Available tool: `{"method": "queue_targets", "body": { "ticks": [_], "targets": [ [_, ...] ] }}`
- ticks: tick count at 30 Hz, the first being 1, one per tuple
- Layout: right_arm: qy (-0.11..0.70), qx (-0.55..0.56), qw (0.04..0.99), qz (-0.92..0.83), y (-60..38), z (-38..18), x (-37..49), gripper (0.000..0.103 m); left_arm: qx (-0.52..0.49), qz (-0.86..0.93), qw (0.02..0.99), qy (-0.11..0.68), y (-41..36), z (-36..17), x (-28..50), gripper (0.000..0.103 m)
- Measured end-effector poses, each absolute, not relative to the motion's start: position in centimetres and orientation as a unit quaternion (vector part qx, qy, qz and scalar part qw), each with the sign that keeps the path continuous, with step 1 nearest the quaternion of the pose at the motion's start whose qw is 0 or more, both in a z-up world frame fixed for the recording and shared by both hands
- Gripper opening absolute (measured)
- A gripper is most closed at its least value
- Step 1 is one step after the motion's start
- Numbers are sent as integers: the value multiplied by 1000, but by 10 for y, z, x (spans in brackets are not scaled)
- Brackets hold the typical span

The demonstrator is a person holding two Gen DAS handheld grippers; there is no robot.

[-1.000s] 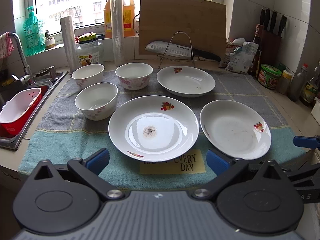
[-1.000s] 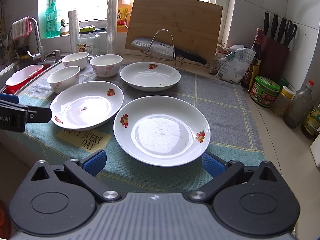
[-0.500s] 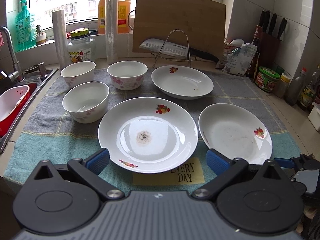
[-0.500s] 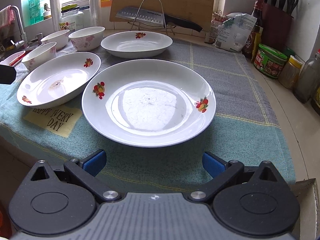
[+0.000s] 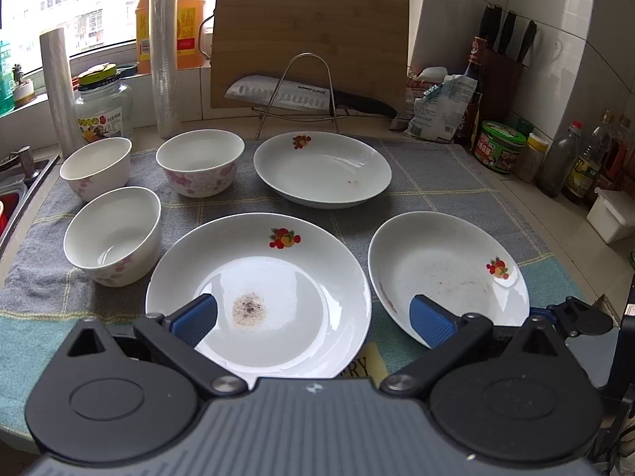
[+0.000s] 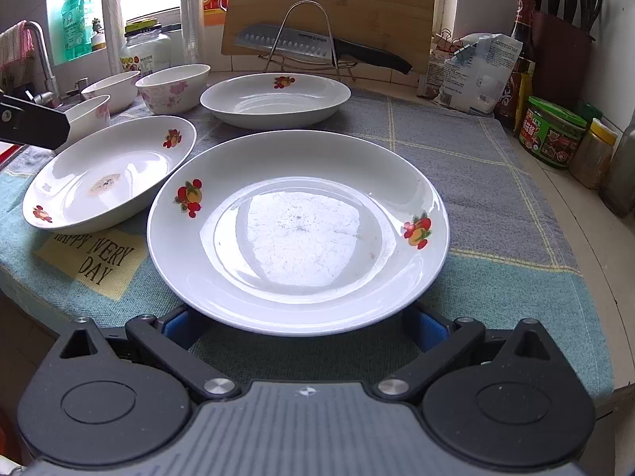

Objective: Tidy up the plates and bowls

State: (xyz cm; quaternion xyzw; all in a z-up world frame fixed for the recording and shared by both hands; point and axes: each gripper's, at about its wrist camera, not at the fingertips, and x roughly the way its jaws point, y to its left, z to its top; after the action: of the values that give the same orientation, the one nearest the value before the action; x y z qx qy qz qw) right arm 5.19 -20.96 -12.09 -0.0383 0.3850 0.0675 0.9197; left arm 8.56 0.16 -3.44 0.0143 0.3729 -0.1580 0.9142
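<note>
Three white plates with fruit prints lie on a towel: a stained middle plate, a right plate and a far plate. Three white floral bowls stand at the left. My left gripper is open, low over the near rim of the middle plate. My right gripper is open, its blue pads partly hidden under the near rim of the right plate. The middle plate and the far plate also show there.
A cutting board and a knife on a wire rack stand at the back. Jars and bottles line the right wall. A sink lies at the left. The counter edge is just below the towel's near hem.
Both grippers have moved forward and down. The left one now reaches over the middle plate's rim; the right one's pads have slid under the right plate's near rim.
</note>
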Motion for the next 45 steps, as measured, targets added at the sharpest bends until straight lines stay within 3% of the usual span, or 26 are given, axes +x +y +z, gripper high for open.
{"method": "queue_targets", "body": {
  "ticks": [25, 45],
  "targets": [
    [365, -40, 927, 75, -211, -124, 45, 103, 127, -383, 820, 407, -85, -46, 183, 102],
    [347, -42, 933, 82, -213, -126, 40, 103, 161, -458, 706, 516, -133, -80, 251, 100]
  ]
}}
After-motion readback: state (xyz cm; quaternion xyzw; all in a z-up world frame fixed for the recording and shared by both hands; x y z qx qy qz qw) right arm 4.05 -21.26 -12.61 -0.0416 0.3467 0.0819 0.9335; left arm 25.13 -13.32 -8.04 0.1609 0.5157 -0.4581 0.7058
